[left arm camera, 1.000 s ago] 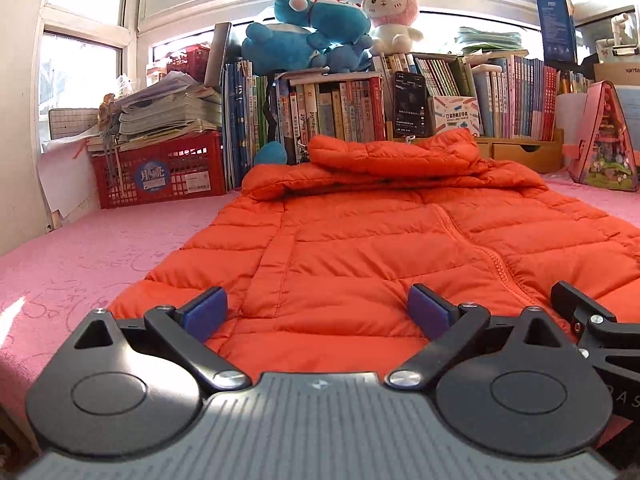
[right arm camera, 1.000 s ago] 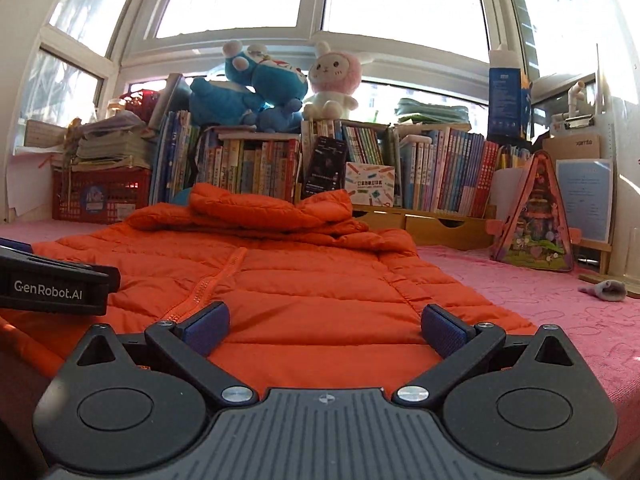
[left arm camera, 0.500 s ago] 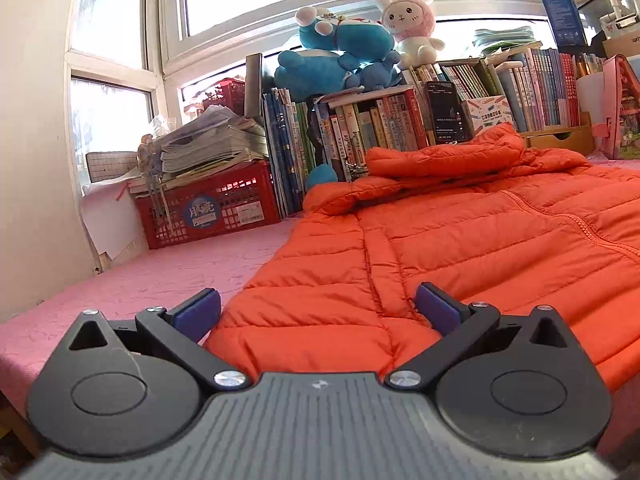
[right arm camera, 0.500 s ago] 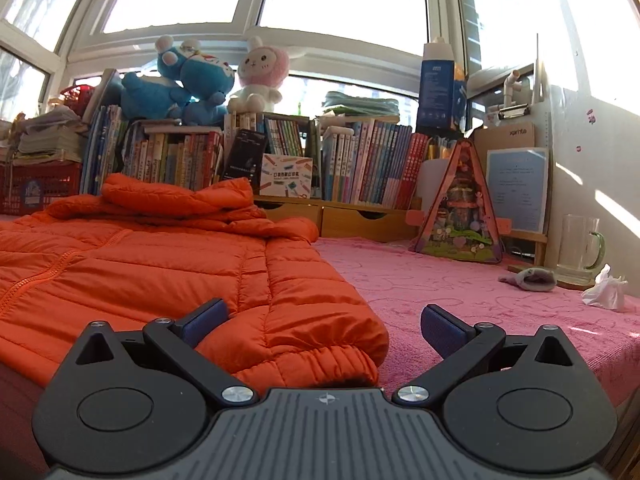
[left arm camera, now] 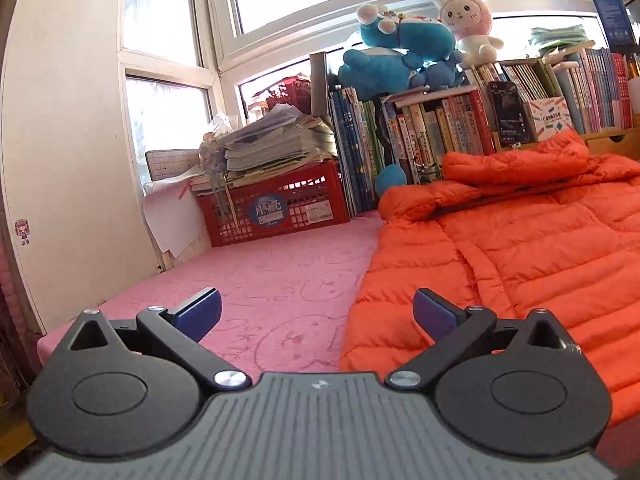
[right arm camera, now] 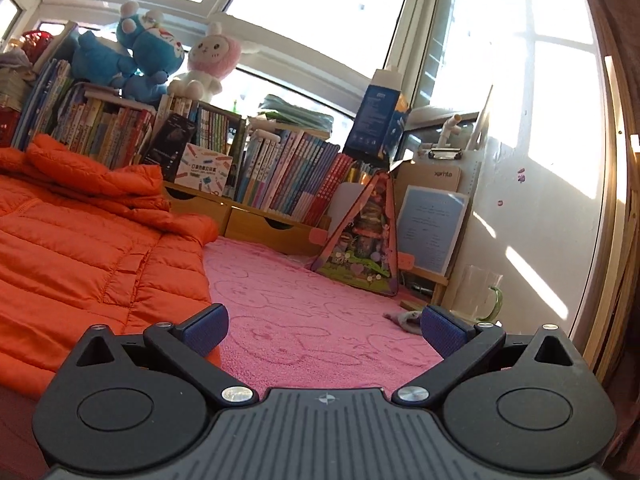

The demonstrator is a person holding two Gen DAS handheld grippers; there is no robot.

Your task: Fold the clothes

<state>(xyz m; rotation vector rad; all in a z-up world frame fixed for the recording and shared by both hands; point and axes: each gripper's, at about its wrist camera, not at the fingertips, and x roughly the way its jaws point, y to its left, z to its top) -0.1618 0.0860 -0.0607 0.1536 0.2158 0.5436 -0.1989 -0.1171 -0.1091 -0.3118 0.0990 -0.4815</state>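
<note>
A pink textured blanket [left arm camera: 280, 280] covers the surface, and on it a puffy quilted orange down jacket [left arm camera: 532, 248] lies spread flat, its hood bunched at the far end near a long row of upright books [right arm camera: 280, 172] topped by blue and pink plush toys [left arm camera: 404, 56]. A red plastic crate [left arm camera: 276, 204] stacked with papers stands at the left end of the books. The left gripper [left arm camera: 316, 312] hangs with its jaws wide apart and empty at the jacket's left hem corner, while the right gripper [right arm camera: 324, 330], likewise spread and empty, sits just beside the jacket's right edge, over bare blanket.
</note>
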